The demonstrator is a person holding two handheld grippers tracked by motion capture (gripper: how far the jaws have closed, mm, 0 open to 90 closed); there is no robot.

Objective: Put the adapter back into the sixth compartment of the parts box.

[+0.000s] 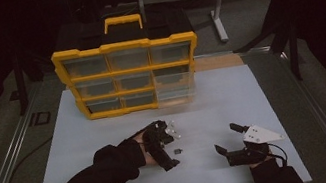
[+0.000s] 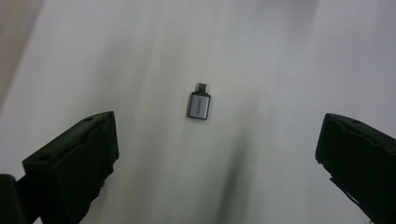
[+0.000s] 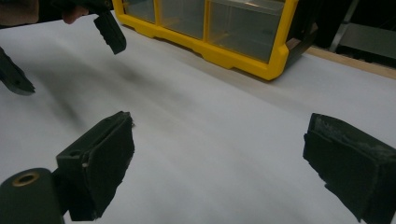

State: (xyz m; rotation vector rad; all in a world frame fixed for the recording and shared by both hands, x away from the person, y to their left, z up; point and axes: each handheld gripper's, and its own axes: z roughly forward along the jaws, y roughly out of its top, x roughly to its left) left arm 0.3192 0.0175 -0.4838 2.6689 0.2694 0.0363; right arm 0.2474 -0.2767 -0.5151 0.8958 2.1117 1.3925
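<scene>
1. The left gripper (image 1: pixel 167 144) hangs over the white table sheet (image 1: pixel 107 132), its jaws spread wide with nothing between the pads.
2. In the left gripper view, a small grey adapter (image 2: pixel 199 103) lies flat on the sheet, ahead of the jaws and roughly midway between them, touching neither (its metal plug end points away from the gripper).
3. In the high view the same adapter (image 1: pixel 178 150) shows as a dark speck just beside the left gripper's nearer jaw, on the side toward the right gripper.
4. The right gripper (image 1: pixel 227 138) sits well apart from the adapter, low over the sheet, jaws also wide apart and empty; its grey three-cornered plate (image 1: pixel 259 133) faces up.
5. Ahead of the right gripper's jaws, in its own view, stands the yellow drawer organiser (image 3: pixel 210 28), with the left gripper's black jaws off to the upper left.
6. The organiser (image 1: pixel 128 74) stands upright beyond both grippers, its clear drawers facing the person; the light is too dim to tell what the drawers hold.
7. A black sleeve (image 1: pixel 95 177) covers the forearm behind the left gripper.
</scene>
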